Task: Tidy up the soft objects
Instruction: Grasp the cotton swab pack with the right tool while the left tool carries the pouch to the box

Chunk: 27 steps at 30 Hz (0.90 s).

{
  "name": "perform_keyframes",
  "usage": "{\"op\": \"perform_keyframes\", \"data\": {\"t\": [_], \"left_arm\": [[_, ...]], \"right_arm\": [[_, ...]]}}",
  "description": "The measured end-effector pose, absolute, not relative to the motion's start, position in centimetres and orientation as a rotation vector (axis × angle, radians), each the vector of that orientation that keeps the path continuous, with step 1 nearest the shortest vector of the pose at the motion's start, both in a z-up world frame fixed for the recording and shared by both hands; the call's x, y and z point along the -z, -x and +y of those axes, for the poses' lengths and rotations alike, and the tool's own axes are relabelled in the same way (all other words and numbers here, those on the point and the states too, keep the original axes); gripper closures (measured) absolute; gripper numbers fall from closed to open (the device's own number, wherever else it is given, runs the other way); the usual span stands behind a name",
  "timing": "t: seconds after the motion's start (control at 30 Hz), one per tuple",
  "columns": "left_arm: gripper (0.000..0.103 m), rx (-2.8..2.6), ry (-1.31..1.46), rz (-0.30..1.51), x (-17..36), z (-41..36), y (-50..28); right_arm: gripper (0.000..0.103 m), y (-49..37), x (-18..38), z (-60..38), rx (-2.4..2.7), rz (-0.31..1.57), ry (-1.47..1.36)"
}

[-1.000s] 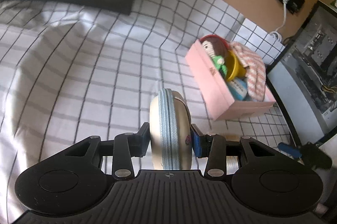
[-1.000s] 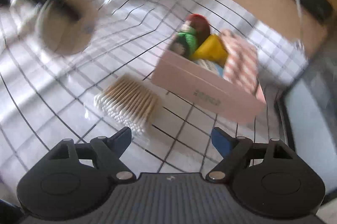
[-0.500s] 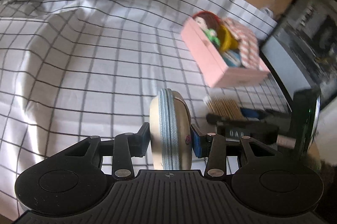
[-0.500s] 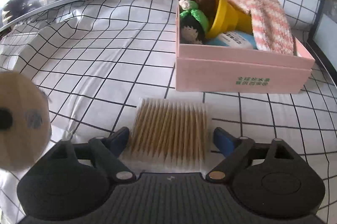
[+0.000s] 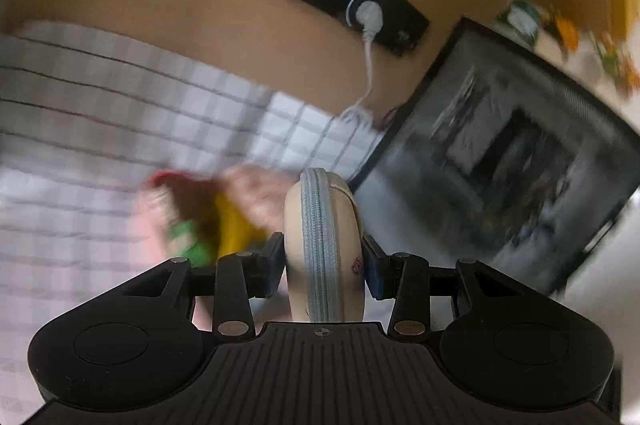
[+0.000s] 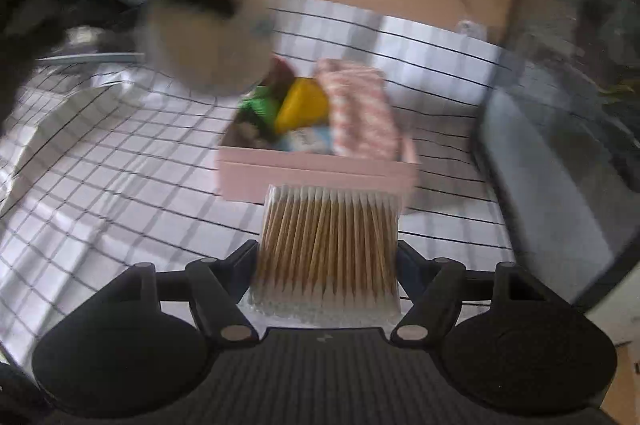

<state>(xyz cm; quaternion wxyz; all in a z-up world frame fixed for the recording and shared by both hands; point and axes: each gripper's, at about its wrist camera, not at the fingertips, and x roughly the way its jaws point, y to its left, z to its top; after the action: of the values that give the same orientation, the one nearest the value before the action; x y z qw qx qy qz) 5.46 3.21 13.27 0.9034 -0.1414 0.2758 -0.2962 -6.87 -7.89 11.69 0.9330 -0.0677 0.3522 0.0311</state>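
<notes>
my left gripper (image 5: 323, 257) is squeezed shut on a round tan pouch (image 5: 324, 245) with a grey zipper running up its middle. the pouch stands on its edge between my two pads, one pad touching each flat side. from my left camera the pink box (image 5: 148, 221) is a blur at about 9 o'clock from the pouch, with something green and something yellow in it. a dark picture frame (image 5: 508, 161) is at 2 o'clock.

my right gripper (image 6: 326, 257) is closed in on a clear pack of cotton swabs (image 6: 328, 245), a pad on each side of it. the pink box (image 6: 316, 177) sits on the checked cloth (image 6: 100, 185) at 12 o'clock, just past the swabs. a pink striped cloth (image 6: 360, 109) and a yellow thing (image 6: 304, 105) lie in it. the pouch (image 6: 204, 49) shows blurry at 11 o'clock.
</notes>
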Motion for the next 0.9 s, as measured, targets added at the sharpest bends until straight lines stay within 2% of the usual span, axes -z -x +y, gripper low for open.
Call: {"op": "perform_keyframes", "data": {"t": [0.13,0.17,0.2,0.23,0.3,0.37,0.63,0.9], "left_arm": [[0.059,0.527,0.292,0.706,-9.4,1.1,-12.7],[0.054,0.451,0.267,0.745,-8.3,1.2,-13.8],[0.041,0.414,0.257,0.773,-7.5,1.5,-14.5],[0.037,0.413,0.274,0.796,-7.0,2.2,-14.8],[0.039,0.403,0.316,0.806,-7.1,3.5,-14.7],[0.046,0.377,0.305,0.795,-7.9,4.3,-14.0],[0.046,0.288,0.371,0.705,-10.8,7.6,-9.5],[0.046,0.177,0.378,0.741,-8.6,6.8,-4.4]], "right_arm": [[0.031,7.1,-11.3,-10.3,-0.02,0.724,0.105],[0.031,7.3,-11.1,-10.8,-0.02,0.726,0.096],[0.031,7.4,-10.9,-11.1,-0.021,0.727,0.092],[0.031,7.5,-10.8,-11.5,-0.02,0.728,0.09],[0.031,8.0,-10.5,-12.2,-0.023,0.729,0.089],[0.031,8.1,-10.4,-13.0,-0.028,0.733,0.086],[0.031,5.1,-11.9,-13.8,-0.068,0.657,0.062],[0.03,-5.7,-14.7,-13.1,-0.148,0.456,-0.024]]}}
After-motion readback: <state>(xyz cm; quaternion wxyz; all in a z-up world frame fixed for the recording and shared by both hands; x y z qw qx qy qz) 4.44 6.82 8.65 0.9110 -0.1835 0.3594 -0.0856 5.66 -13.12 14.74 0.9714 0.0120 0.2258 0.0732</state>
